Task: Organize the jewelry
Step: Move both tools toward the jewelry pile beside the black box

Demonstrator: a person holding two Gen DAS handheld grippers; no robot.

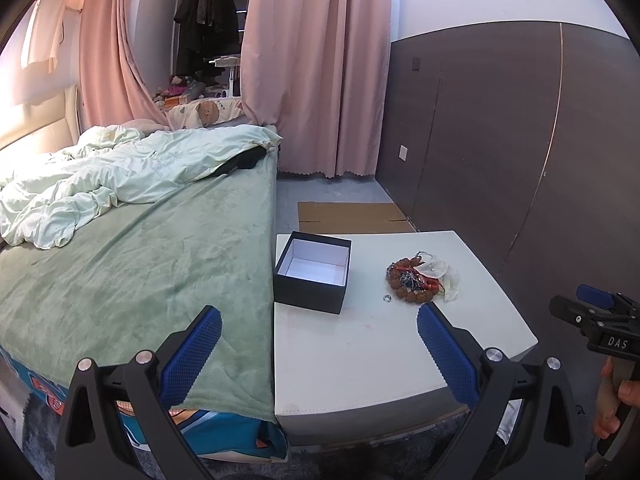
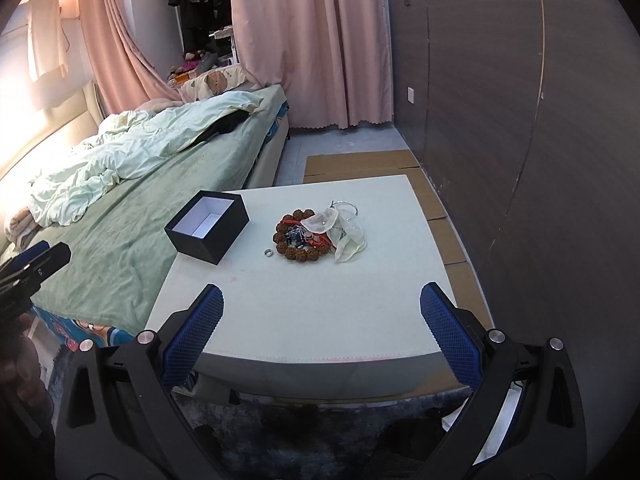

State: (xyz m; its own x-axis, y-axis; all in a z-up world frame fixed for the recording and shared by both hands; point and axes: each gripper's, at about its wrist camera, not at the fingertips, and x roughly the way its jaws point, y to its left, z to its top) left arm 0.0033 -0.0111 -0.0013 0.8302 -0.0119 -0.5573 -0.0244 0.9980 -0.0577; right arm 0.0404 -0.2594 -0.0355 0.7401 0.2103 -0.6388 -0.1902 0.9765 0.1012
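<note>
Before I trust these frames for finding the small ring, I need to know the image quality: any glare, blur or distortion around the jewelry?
Left wrist view: the ring is sharp and glare-free on the table; fisheye bends the wall panels, and the corners are black. Right wrist view: the ring and beads are evenly lit; strong glare washes out the headboard at far left, away from the jewelry.

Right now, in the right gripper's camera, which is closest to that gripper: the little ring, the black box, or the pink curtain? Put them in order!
1. Little ring, mid-table beside the beads.
2. Black box, table's left side, slightly farther.
3. Pink curtain, across the room.
</note>
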